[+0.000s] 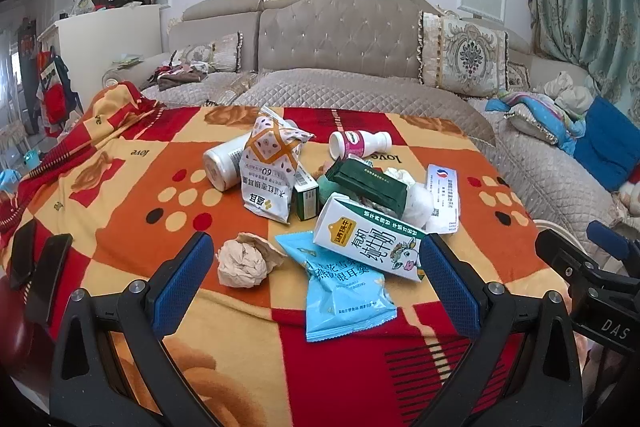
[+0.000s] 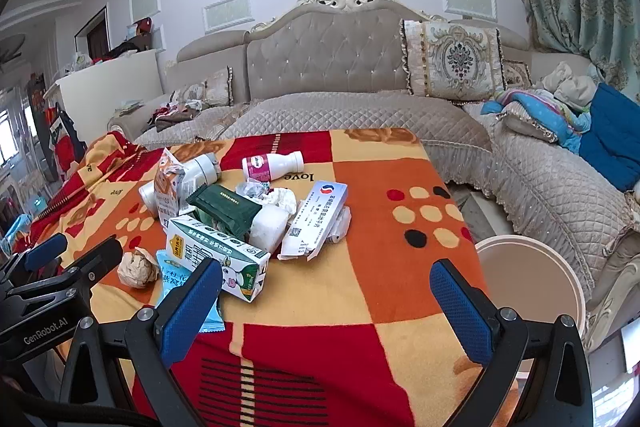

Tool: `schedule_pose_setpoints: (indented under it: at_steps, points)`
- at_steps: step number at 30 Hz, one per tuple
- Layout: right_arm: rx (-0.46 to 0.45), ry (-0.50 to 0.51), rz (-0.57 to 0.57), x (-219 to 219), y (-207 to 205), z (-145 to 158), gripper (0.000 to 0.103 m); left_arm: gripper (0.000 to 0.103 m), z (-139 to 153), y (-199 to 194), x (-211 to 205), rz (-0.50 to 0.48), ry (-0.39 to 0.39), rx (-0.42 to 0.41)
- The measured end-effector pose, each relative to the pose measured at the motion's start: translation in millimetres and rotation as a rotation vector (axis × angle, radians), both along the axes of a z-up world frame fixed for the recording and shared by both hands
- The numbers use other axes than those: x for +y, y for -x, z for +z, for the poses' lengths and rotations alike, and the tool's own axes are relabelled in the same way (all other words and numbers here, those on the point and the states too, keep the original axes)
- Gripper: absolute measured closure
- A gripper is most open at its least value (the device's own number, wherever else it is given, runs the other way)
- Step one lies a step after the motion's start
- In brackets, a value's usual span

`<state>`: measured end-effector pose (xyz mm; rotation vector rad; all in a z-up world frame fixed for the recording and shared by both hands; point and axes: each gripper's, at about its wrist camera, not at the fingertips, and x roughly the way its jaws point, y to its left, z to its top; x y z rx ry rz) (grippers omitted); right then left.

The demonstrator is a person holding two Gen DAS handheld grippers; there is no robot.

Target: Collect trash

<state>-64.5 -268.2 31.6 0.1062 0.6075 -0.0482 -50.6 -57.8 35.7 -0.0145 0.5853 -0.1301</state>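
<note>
While both grippers hover with jaws spread wide and nothing between them, the trash lies heaped mid-blanket (image 1: 120, 187), so the left gripper (image 1: 316, 267) would do best to drop first on the loose crumpled paper ball (image 1: 242, 263) just ahead of its left finger, closing gently since paper gives. Further right, the milk carton (image 1: 370, 243) overlaps the blue snack packet (image 1: 344, 291); the right gripper (image 2: 326, 291) should lift it clear toward the beige bin (image 2: 532, 275) beside the table's right edge
</note>
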Motion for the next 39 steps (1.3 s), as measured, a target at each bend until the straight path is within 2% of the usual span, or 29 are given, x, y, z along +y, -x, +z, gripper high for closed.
schedule_pose_setpoints:
  at_steps: [12,19,22,29,35,39]
  points:
    - [0.041,0.007,0.017,1,-6,-9,0.000,0.001,-10,-6,5,-0.002,0.002,0.043]
    - [0.158,0.035,0.049,0,-18,-29,0.000,0.001,-28,-17,24,-0.016,-0.012,0.165]
    - [0.205,0.012,0.074,-2,-23,-39,0.000,0.001,-38,-20,31,-0.048,0.013,0.233]
    - [0.336,0.002,0.145,8,-40,-61,0.000,0.001,-54,-23,25,-0.089,-0.018,0.278]
    - [0.279,-0.071,0.250,16,-56,-55,0.000,0.001,-60,-33,32,-0.097,0.027,0.327]
    - [0.272,-0.029,0.351,39,-75,-53,0.006,0.001,-58,-37,49,-0.068,0.026,0.320]
